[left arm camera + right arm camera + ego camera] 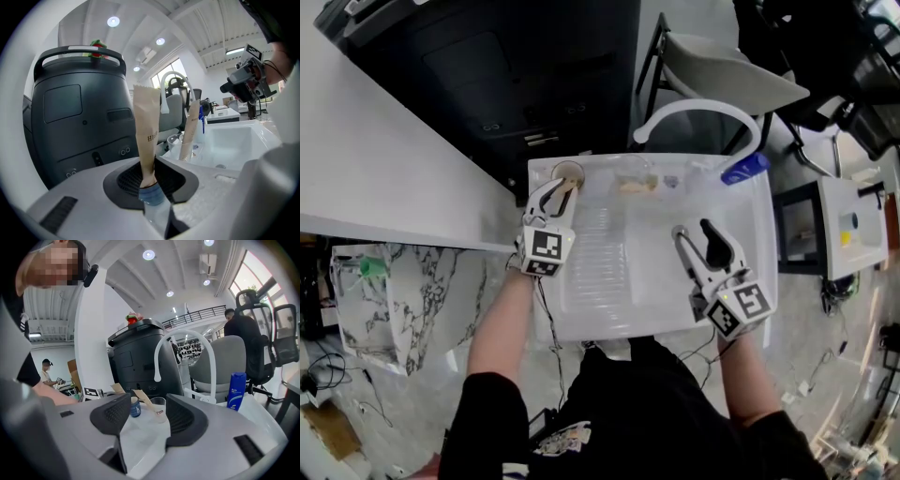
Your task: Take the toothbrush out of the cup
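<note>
Right under my lens the left gripper [151, 174] has its jaws pinched narrow on the paper-sleeved toothbrush [144, 126]. The pads press the sleeve just above the rim of the small blue cup [151, 196], which sits at the far left corner of the white sink [656, 309]. I judge the pull should go straight up along the sleeve. It stands nearly upright, and any sideways drag could tip the light cup or knock the clear glass [176, 140] just beside it, which holds a second sleeved brush [190, 129]. The paper looks soft, so I would squeeze firmly without crushing it. My right gripper [140, 414] hangs over the basin, jaws wide and empty, well apart from the cup; it could steady the cup if it starts to lift.
</note>
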A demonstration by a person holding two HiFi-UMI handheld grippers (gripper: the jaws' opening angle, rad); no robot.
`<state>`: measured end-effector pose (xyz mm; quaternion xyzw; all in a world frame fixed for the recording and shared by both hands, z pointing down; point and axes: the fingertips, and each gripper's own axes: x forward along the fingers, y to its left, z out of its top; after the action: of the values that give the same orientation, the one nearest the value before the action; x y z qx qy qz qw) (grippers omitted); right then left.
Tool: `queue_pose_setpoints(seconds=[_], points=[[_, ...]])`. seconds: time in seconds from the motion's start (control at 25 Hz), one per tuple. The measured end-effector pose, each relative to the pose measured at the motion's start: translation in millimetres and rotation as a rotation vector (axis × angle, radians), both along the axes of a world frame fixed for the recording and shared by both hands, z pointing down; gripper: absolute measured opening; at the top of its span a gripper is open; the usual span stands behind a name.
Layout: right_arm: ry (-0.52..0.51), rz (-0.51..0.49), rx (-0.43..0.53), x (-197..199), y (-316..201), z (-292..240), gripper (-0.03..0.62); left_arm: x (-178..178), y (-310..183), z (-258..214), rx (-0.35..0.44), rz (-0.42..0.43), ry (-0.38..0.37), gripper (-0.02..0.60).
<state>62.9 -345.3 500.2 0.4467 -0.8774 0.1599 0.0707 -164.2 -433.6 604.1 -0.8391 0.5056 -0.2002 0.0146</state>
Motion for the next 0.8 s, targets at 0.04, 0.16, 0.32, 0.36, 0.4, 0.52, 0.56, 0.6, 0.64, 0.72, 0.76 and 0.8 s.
queue_pose_setpoints(seconds=[0.04, 0.16, 0.32, 0.36, 0.4, 0.52, 0.56, 0.6, 0.64, 0.72, 0.76, 0.8], points=[[0.0, 0.002, -0.001, 0.0, -0.3, -0.1, 0.232, 0.2, -0.1, -1.1, 0.004, 0.0, -0.002, 0.062], [-0.001, 0.006, -0.002, 0.2, -1.0, -0.6, 0.23, 1.5, -0.1, -3.6, 0.009, 0.002, -0.004, 0.049], [-0.006, 0.006, 0.003, 1.3, -0.8, -3.4, 0.229, 3.9, 1.8, -13.2, 0.023, 0.003, 0.008, 0.048], [-0.008, 0.007, 0.005, 1.9, -0.7, -4.1, 0.229, 4.9, 2.4, -16.5, 0.029, 0.005, 0.01, 0.048], [-0.009, 0.007, 0.006, 2.5, -0.6, -4.6, 0.229, 6.2, 3.0, -20.1, 0.035, 0.008, 0.012, 0.048], [-0.015, 0.008, 0.012, 3.5, -0.1, -6.5, 0.23, 8.8, 4.9, -32.8, 0.059, 0.01, 0.017, 0.046], [-0.017, 0.008, 0.014, 3.3, 0.2, -7.7, 0.229, 9.0, 6.0, -37.6, 0.067, 0.008, 0.02, 0.047], [-0.02, 0.008, 0.016, 2.9, 0.5, -9.2, 0.23, 9.0, 7.4, -42.6, 0.074, 0.006, 0.023, 0.046], [-0.022, 0.007, 0.018, 2.5, 0.9, -10.8, 0.23, 8.9, 9.1, -47.7, 0.081, 0.004, 0.028, 0.046], [-0.026, 0.005, 0.025, 1.5, 2.0, -14.2, 0.23, 8.7, 13.2, -58.5, 0.096, 0.001, 0.037, 0.046], [-0.029, 0.004, 0.029, 0.9, 2.7, -15.9, 0.23, 8.5, 15.6, -64.8, 0.106, 0.0, 0.043, 0.046], [-0.031, 0.003, 0.033, 0.2, 3.4, -17.6, 0.23, 8.3, 17.9, -72.2, 0.118, -0.002, 0.048, 0.046]])
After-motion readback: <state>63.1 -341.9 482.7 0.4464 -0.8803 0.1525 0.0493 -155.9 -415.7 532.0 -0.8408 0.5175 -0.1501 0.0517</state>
